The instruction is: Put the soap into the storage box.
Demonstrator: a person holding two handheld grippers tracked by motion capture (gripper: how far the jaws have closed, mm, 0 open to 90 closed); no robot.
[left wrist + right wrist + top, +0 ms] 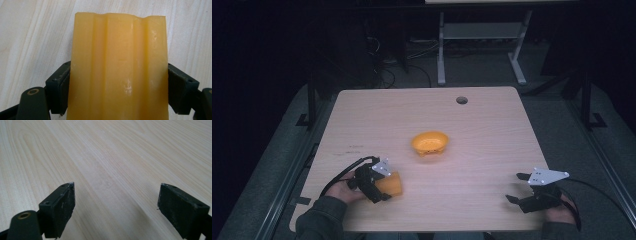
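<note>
The left gripper (379, 187) sits at about 7 o'clock on the table (492, 120), and its jaws are closed on the two sides of a yellow ribbed block (117, 72). The orange bowl (430, 142) stands near the centre, at about 1 o'clock from that gripper and well apart from it. The block looks smooth and waxy, so I think it can slide out of the pads if the hand tilts or moves fast. The right gripper (518, 187), at 5 o'clock, is wide open and holds nothing.
</note>
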